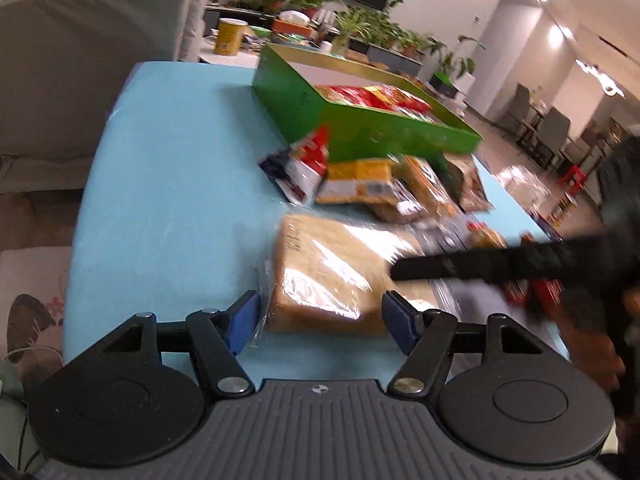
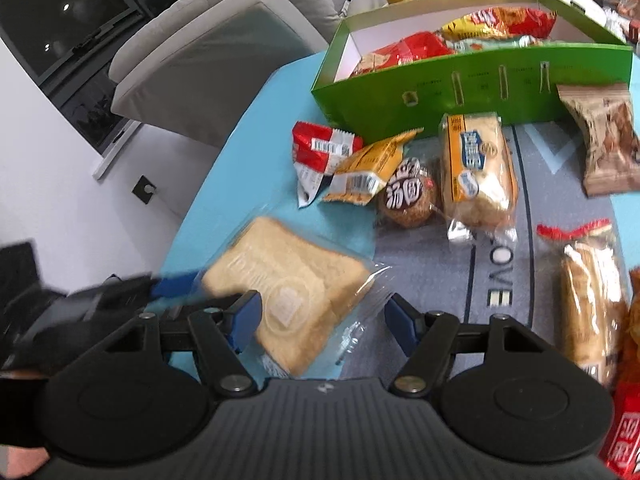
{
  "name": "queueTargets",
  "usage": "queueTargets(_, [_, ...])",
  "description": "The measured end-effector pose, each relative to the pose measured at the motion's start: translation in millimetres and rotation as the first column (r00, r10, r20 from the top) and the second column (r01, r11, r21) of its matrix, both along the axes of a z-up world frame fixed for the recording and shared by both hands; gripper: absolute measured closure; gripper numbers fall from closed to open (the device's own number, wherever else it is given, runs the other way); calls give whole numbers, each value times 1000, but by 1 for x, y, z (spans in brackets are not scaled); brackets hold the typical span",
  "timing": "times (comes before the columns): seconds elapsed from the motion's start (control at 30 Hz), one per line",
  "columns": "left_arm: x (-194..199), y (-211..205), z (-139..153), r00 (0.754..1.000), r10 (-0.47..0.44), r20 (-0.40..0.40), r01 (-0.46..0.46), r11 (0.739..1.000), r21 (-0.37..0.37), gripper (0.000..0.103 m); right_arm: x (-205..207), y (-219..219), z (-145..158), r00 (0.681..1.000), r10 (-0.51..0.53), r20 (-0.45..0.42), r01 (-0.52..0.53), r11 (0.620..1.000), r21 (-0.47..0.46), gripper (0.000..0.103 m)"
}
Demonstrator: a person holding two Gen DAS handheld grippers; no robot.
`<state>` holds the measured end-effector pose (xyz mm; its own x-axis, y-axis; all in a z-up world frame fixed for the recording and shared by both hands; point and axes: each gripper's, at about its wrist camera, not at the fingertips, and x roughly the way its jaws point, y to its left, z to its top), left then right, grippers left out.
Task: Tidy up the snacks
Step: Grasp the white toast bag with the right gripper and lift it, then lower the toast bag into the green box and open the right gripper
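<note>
A clear-wrapped slice of toast bread (image 1: 324, 272) (image 2: 288, 280) lies on the light blue table (image 1: 168, 200). My left gripper (image 1: 320, 320) straddles the bread's near end, its blue pads close beside the wrapper with no visible squeeze. My right gripper (image 2: 320, 316) stands open over the same packet's near corner, and one of its black fingers (image 1: 480, 268) reaches in from the right in the left wrist view. A blue left finger (image 2: 176, 284) shows blurred at the bread's left edge. The green box (image 1: 360, 120) (image 2: 460, 84) behind holds several red and yellow snack bags.
Loose snacks lie before the box: a red-white packet (image 2: 320, 148), a yellow packet (image 2: 368, 168), a round sesame cake (image 2: 408, 196), a long bread roll (image 2: 476, 172), a brown bag (image 2: 604, 144). A grey mat (image 2: 520, 280) covers the table's right. A pale sofa (image 2: 208, 64) stands beyond the left edge.
</note>
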<state>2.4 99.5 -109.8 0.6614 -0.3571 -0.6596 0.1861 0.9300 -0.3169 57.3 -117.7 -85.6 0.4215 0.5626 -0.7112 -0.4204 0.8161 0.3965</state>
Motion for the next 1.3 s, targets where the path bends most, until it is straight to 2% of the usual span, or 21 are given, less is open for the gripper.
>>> queueTargets(0.1, [-7, 2, 3, 1000, 1, -4, -1, 1000, -2, 39, 2, -1, 1, 1000, -21, 23, 21, 1000, -8, 33])
queueTargets(0.3, [1, 13, 6, 996, 94, 10, -94, 996, -11, 38, -1, -12, 0, 998, -59, -12, 59, 998, 6, 33])
queueTargets(0.53, [7, 0, -2, 999, 37, 5, -37, 999, -12, 39, -7, -7, -2, 998, -57, -28, 57, 998, -12, 33])
queueTargets(0.57, [7, -3, -2, 999, 34, 7, -34, 999, -4, 39, -7, -5, -2, 998, -61, -19, 61, 998, -11, 39])
queueTargets(0.7, [3, -10, 5, 1000, 23, 6, -23, 1000, -5, 47, -8, 0, 1, 999, -49, 5, 49, 999, -9, 51])
queueTargets(0.8, [-2, -16, 18, 998, 32, 52, -34, 999, 34, 48, -11, 1, 10, 999, -31, 41, 30, 999, 14, 53])
queueTargets(0.97, [2, -22, 43, 992, 36, 120, -41, 998, 43, 48, -10, -5, 32, 993, -38, 113, 33, 998, 49, 53])
queueTargets(1.3, [40, -49, 93, 961, 17, 275, -42, 995, 86, 46, 21, -22, 84, 960, -86, 268, 63, 994, 93, 53])
